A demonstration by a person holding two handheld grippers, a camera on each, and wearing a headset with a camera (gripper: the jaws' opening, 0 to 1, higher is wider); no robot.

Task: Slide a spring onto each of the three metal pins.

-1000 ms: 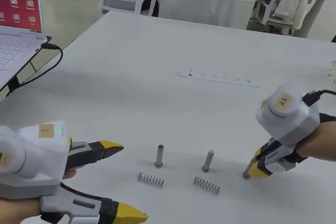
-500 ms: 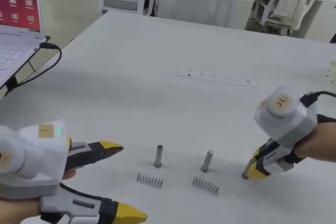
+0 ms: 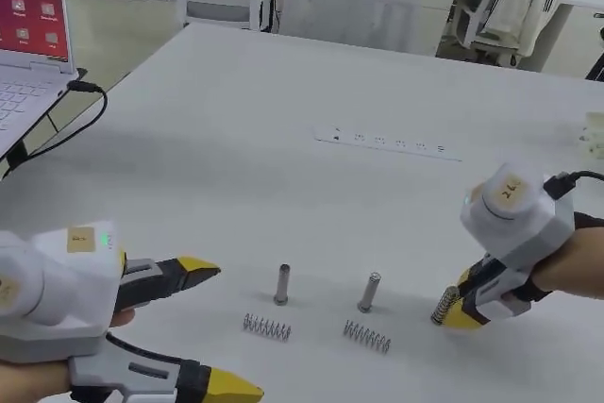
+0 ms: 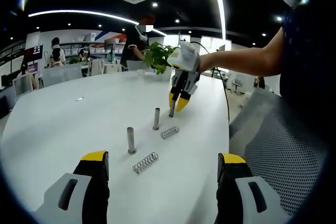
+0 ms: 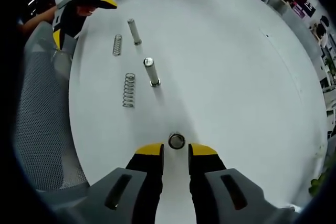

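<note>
**Seating a spring on a pin.** The right tool (image 5: 176,153) stood tips-down on the white tabletop (image 3: 283,139) with its jaws drawn narrow, a slim gap between them. The top of an upright spring (image 3: 444,304) lay just at their tips; whether the jaws pinched the coil or merely flanked it could not be told. That spring stood on end at the right of the row and was judged to be threaded over the third pin, whose shaft the coils hid. Two bare pins, the left pin (image 3: 281,283) and the middle pin (image 3: 368,292), stood upright to its left, apart from each other. One spring lay flat on the tabletop just in front of each: the left loose spring (image 3: 266,327) and the middle loose spring (image 3: 366,336). The left tool (image 3: 217,326) hovered to the left of the row with its jaws spread wide and nothing between them. To finish this step well, the right tool should be held in line with the pin's axis and the coil pressed straight down until its foot met the tabletop. It should then be let go without a sideways drag, since a tilted push would likely bind the coil or tip the pin. For each bare pin, a loose spring would best be pinched near one end, stood upright, and centred over the pin's tip before lowering.
</note>
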